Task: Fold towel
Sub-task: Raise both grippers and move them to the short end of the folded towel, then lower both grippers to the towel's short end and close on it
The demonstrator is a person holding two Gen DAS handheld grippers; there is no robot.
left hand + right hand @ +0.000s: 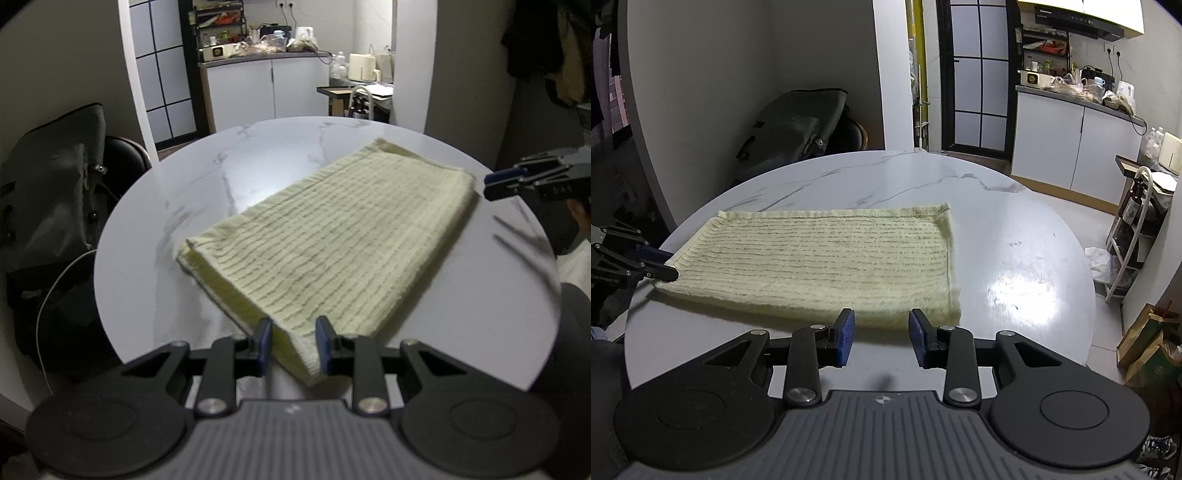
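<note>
We see the folded towel [325, 236] lying flat on the round marble table [258, 155]. Our left gripper [293, 343] is spread, a towel corner between its pads; whether they touch it is hard to tell. Our right gripper [882, 338] stands spread just short of the towel's edge, pinching nothing.

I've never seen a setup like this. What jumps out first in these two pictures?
A pale yellow-green ribbed towel, already folded into a flat rectangle, lies in the middle of a round white marble-look table. Two black hand-held grippers with blue pads frame it: the left gripper has a towel corner between its open pads, while the right gripper hovers, open, at the near edge. Behind, a cluttered kitchen counter.
</note>
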